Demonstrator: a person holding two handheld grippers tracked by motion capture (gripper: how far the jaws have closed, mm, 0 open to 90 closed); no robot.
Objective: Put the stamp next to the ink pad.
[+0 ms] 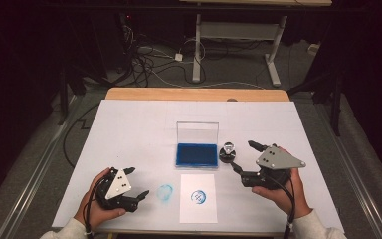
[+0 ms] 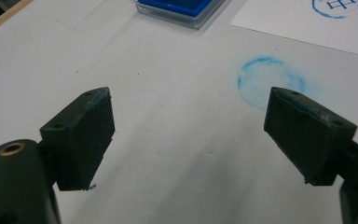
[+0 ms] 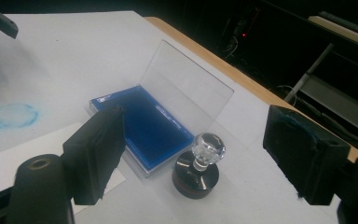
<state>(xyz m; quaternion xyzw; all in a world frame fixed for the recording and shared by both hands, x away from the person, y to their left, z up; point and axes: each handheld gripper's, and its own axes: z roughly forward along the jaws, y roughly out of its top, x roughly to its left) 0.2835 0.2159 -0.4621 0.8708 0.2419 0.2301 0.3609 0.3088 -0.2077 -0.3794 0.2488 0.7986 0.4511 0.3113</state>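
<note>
A round black stamp (image 1: 227, 152) with a clear knob stands upright on the white table cover, just right of an open blue ink pad (image 1: 196, 154) whose clear lid stands up behind it. In the right gripper view the stamp (image 3: 197, 172) stands ahead between the spread jaws, untouched, beside the ink pad (image 3: 144, 129). My right gripper (image 1: 242, 157) is open, a little right of the stamp. A white sheet (image 1: 198, 197) bears a blue stamped mark (image 1: 199, 196). My left gripper (image 1: 137, 182) is open at the front left, empty, near a blue smudge (image 1: 165, 193) on the cover.
The left gripper view has the smudge (image 2: 270, 81), a corner of the ink pad (image 2: 182, 8) and the sheet's stamped mark (image 2: 340, 7). The table's wooden far edge (image 1: 196, 94) lies beyond the cover. On the floor behind are cables and another desk's legs (image 1: 197, 50).
</note>
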